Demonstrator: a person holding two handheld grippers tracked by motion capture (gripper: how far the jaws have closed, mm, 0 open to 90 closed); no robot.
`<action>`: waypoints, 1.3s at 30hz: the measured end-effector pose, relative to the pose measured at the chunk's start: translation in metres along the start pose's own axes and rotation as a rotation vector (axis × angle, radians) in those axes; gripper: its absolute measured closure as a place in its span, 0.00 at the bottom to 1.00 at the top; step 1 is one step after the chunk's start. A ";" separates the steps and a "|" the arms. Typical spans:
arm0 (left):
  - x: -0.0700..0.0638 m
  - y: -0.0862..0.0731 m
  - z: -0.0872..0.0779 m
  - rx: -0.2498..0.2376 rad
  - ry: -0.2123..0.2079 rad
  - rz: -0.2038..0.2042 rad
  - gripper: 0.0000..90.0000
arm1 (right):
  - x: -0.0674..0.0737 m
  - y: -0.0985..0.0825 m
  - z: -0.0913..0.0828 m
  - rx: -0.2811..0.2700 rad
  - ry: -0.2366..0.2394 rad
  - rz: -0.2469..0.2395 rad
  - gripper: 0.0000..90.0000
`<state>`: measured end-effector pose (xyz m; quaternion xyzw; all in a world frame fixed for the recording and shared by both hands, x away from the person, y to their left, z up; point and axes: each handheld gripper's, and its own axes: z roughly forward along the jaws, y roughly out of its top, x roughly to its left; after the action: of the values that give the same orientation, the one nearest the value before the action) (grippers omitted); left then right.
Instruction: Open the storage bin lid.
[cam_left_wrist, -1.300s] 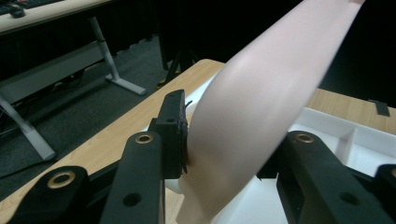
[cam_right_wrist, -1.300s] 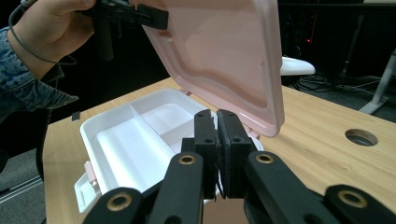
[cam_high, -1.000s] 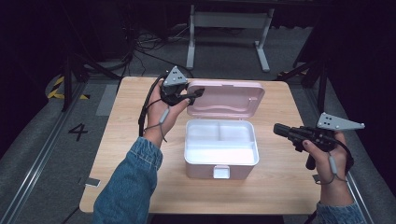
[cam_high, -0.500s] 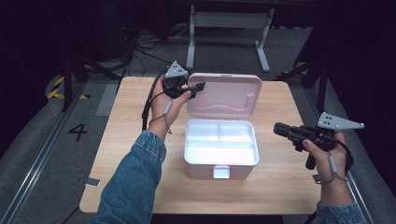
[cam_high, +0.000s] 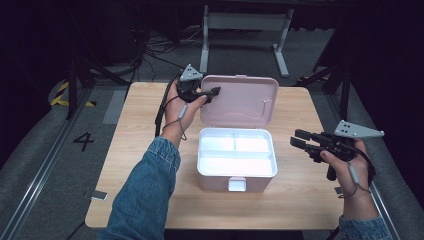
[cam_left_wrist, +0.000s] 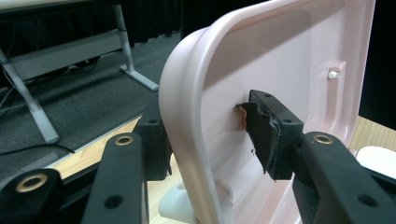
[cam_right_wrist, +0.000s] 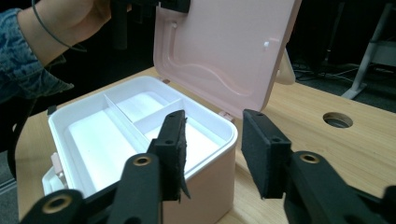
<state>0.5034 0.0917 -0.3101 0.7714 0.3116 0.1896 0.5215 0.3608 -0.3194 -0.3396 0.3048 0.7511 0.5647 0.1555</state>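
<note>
From the high view, a pink box (cam_high: 237, 167) is sitting open at the middle of the table (cam_high: 135, 145), its lid (cam_high: 240, 100) standing up at the far side; the left gripper (cam_high: 212, 92) is holding the lid's left edge, and the right gripper (cam_high: 298, 140) is hovering just right of the box. In the left gripper view, the jaws are straddling the lid's rim (cam_left_wrist: 184, 135), one pad (cam_left_wrist: 266, 135) touching its inner face; whether they are clamped is unclear. In the right gripper view, the jaws are standing apart, empty, above the white tray (cam_right_wrist: 116, 135). Judged step: swinging the lid. The next move probably calls for a steady arc about the hinge.
</note>
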 end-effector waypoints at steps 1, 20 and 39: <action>0.002 0.000 0.001 0.007 -0.005 -0.005 0.59 | 0.000 0.000 0.001 0.008 -0.003 0.000 0.66; 0.020 -0.010 0.029 0.040 0.011 -0.076 0.51 | -0.005 -0.005 0.004 0.020 -0.013 0.018 0.62; 0.035 -0.029 0.052 0.130 0.033 -0.161 0.49 | -0.007 -0.007 0.005 0.024 -0.016 0.020 0.62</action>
<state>0.5526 0.0869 -0.3585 0.7728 0.3928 0.1392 0.4786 0.3669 -0.3208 -0.3490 0.3187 0.7535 0.5546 0.1519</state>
